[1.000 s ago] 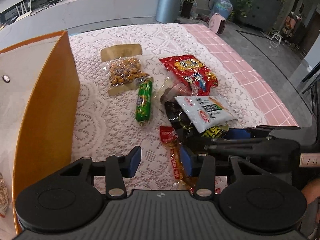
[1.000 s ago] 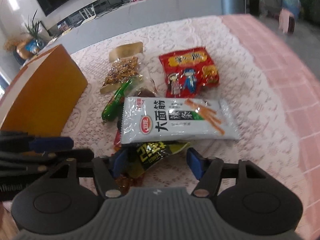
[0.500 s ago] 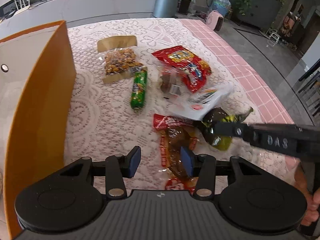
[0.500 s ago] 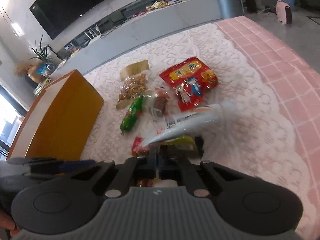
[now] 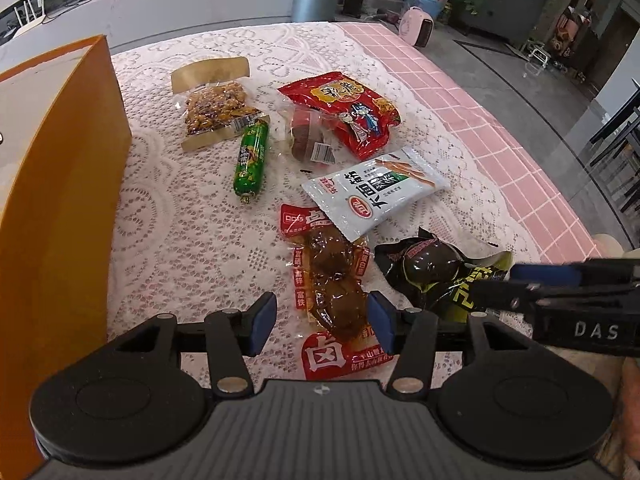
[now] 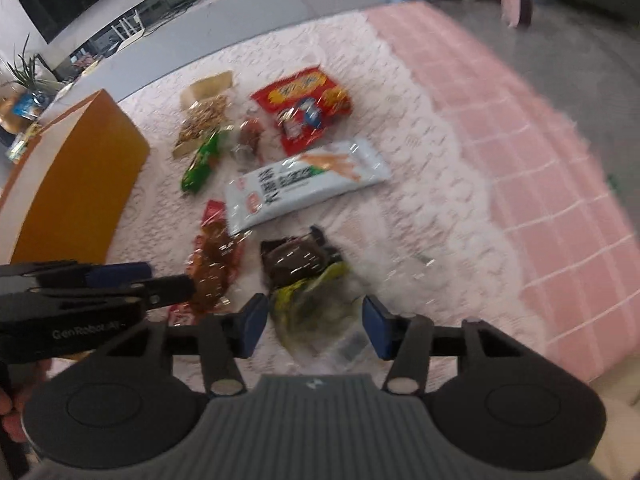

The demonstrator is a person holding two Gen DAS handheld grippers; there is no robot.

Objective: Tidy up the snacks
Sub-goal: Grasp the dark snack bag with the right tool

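With both claws opening, the left claw (image 5: 322,324) straddling the braised-meat pack (image 5: 332,276) ungripped and the right claw (image 6: 310,328) over the black-yellow pouch (image 6: 308,276), the overlapping white packet (image 5: 372,192) at 1 o'clock may drag along on lifting.

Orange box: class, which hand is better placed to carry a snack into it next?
Probably left: the orange box lies beside the left gripper, whose opening jaws straddle the brown meat packet.
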